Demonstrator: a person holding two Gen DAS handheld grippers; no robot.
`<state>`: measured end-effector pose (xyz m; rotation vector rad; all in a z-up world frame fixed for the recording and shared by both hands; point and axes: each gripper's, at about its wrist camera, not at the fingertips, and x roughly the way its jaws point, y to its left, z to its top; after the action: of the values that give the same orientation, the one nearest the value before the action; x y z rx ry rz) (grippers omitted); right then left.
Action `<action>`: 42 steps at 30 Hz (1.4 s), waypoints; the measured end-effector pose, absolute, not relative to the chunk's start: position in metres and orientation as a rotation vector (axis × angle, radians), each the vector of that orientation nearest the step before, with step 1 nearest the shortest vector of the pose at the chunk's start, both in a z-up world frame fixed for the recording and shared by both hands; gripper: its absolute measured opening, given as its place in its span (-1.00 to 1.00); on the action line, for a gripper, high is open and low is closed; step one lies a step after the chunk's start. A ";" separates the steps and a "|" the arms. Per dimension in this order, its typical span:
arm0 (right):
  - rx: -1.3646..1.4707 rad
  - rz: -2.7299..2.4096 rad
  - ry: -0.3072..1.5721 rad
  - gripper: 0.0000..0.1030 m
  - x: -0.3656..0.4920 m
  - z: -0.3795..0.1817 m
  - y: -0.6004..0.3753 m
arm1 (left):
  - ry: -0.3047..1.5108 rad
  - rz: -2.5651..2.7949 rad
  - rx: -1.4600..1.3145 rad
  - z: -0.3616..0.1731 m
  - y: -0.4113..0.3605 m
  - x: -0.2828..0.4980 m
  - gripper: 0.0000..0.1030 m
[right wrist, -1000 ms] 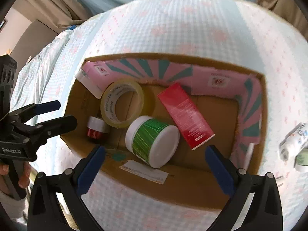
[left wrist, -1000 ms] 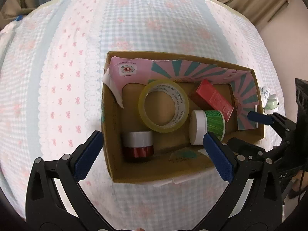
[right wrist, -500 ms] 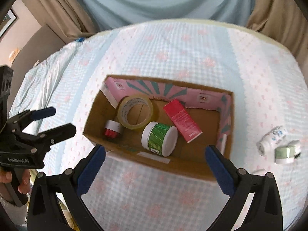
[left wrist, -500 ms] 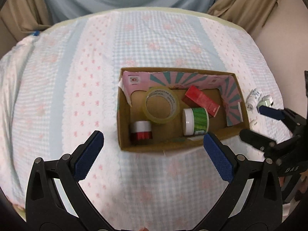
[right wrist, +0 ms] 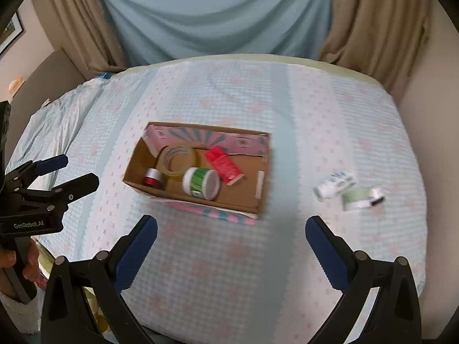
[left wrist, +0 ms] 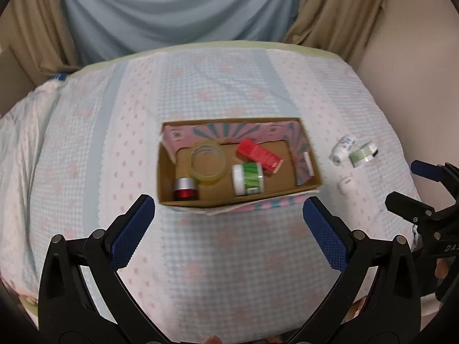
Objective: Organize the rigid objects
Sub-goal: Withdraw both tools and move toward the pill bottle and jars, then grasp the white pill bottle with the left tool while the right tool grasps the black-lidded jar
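Observation:
A cardboard box (left wrist: 311, 183) (right wrist: 259, 209) lies on the bed. In it are a tape roll (left wrist: 208, 162) (right wrist: 178, 159), a red carton (left wrist: 258, 154) (right wrist: 225, 164), a green-labelled white jar (left wrist: 248, 175) (right wrist: 200, 183) and a small red jar (left wrist: 186, 189) (right wrist: 152, 177). Right of the box lie a white bottle (left wrist: 342, 150) (right wrist: 334, 186), a pale green item (left wrist: 363, 154) (right wrist: 361, 197) and a small white cap (left wrist: 345, 183). My left gripper (left wrist: 229, 229) is open and empty, held back from the box. My right gripper (right wrist: 231, 243) is open and empty too.
The bed carries a pale blue and pink checked cover (left wrist: 229, 258) (right wrist: 243, 100). Blue and beige curtains (left wrist: 178, 14) (right wrist: 218, 14) hang behind it. A beige wall (right wrist: 436, 86) stands to the right of the bed.
Both grippers have pulled back and up from the box, which now looks smaller and farther. Both stay open and empty. The objects have not moved.

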<state>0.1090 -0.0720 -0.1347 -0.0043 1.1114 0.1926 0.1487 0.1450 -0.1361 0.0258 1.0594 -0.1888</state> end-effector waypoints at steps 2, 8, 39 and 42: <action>0.019 0.173 1.118 1.00 0.101 -0.128 -0.094 | 1.051 -0.201 0.035 -0.132 0.126 0.143 0.99; -0.012 0.163 1.083 1.00 0.083 -0.119 -0.156 | 1.032 -0.227 0.070 -0.127 0.062 0.135 0.99; 0.397 0.151 1.334 1.00 0.221 -0.248 -0.427 | 1.258 -0.404 0.331 -0.270 -0.219 0.278 0.99; 0.534 0.051 1.369 1.00 0.237 -0.280 -0.432 | 1.299 -0.425 0.338 -0.295 -0.225 0.298 0.98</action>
<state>0.2366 -0.4320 -0.2797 0.5344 1.3689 0.0515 0.2978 -0.2250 -0.2953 0.3376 1.2994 -0.4249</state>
